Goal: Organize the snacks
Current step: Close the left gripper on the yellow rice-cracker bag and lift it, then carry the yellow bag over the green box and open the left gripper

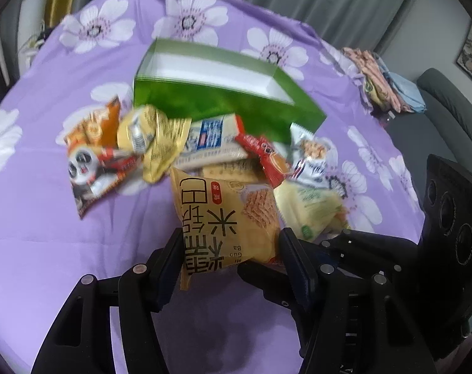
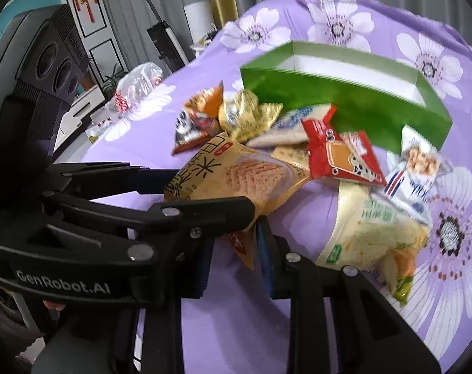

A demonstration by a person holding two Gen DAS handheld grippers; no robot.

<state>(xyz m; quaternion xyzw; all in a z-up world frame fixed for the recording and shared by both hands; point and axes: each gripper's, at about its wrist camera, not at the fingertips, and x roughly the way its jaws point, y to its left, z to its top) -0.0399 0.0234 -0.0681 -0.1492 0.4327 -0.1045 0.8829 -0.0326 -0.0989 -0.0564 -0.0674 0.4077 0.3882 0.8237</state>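
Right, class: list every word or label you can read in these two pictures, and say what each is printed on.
"GenRobot.AI": side of the black left gripper, right wrist view.
"Mi Guo Ba", beside large "米锅巴": yellow plastic rice-cracker packet, upside down in the left wrist view.
Other snack packets: print too blurred to read.

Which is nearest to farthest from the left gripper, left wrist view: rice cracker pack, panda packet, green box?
1. Rice cracker pack: between the left gripper's fingers, held.
2. Panda packet: farther up and left on the purple cloth.
3. Green box: behind the snack pile, farthest.
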